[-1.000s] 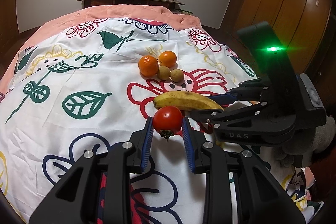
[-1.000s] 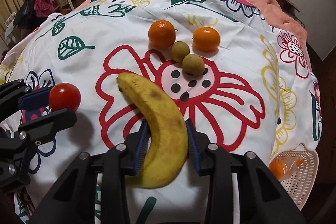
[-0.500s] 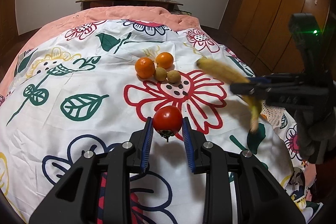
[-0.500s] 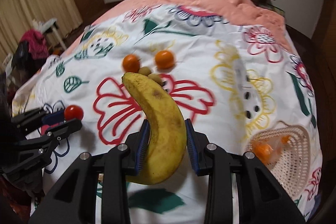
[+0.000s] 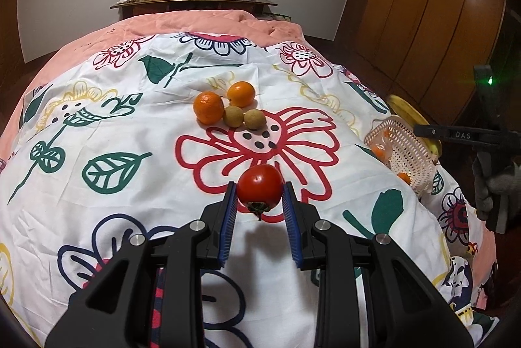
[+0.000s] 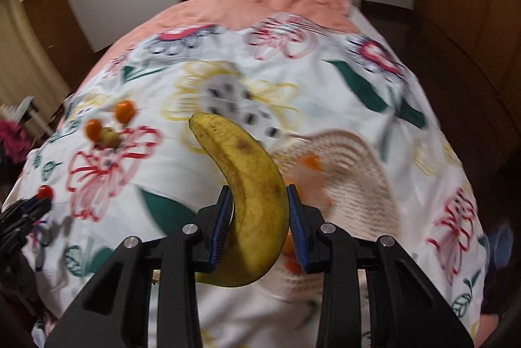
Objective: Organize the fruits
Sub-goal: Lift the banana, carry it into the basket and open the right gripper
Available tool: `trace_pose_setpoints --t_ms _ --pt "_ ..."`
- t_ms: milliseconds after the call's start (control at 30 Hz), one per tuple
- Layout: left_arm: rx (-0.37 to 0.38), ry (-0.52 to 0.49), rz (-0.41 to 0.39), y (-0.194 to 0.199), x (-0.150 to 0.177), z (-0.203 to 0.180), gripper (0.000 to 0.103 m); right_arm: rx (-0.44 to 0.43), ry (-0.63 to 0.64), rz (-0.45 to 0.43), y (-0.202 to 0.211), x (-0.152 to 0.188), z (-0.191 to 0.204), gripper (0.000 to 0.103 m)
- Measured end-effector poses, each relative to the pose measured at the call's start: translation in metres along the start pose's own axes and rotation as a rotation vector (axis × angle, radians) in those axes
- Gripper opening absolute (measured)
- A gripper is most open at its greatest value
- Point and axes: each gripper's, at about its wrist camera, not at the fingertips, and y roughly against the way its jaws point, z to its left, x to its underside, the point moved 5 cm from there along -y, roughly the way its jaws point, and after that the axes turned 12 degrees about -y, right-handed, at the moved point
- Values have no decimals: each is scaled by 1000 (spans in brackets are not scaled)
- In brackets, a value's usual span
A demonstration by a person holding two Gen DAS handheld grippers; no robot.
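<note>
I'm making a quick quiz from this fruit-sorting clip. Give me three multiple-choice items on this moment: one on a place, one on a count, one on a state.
1. Where is the banana?
A. Lying on the bedspread
B. Clamped in the right gripper over the basket
C. On the far shelf

2. How many round fruits sit grouped on the bedspread beyond the tomato?
A. Two
B. Four
C. Six

3. What is the left gripper doing?
A. Standing open and empty
B. Shut on the tomato
C. Shut on an orange

Key: 1 B, the blue pads press the banana on both sides with the basket behind it; 2 B, two oranges and two small brown fruits touch in a cluster; 3 B, the red tomato sits pinched between its pads.
</note>
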Motion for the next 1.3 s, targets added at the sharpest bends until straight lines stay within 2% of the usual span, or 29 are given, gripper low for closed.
trace_pose_setpoints --t_ms 167,433,700,1033,1200,1300 --pt "4 -26 5 -1 -5 -11 29 64 -58 0 -8 6 -41 34" --pt "15 -47 10 -4 -10 -23 29 136 -92 -11 -23 10 -70 34" --pt "18 -51 14 -5 -10 -26 29 147 -80 -31 -22 9 -69 35" --pt "21 -67 23 -5 -12 -33 29 123 -113 -12 -25 27 -76 35" --pt "28 -87 26 -7 -17 -43 29 115 -104 33 -42 46 -73 35" --pt "30 -99 27 -7 -19 -47 29 133 -85 23 -47 50 -69 36"
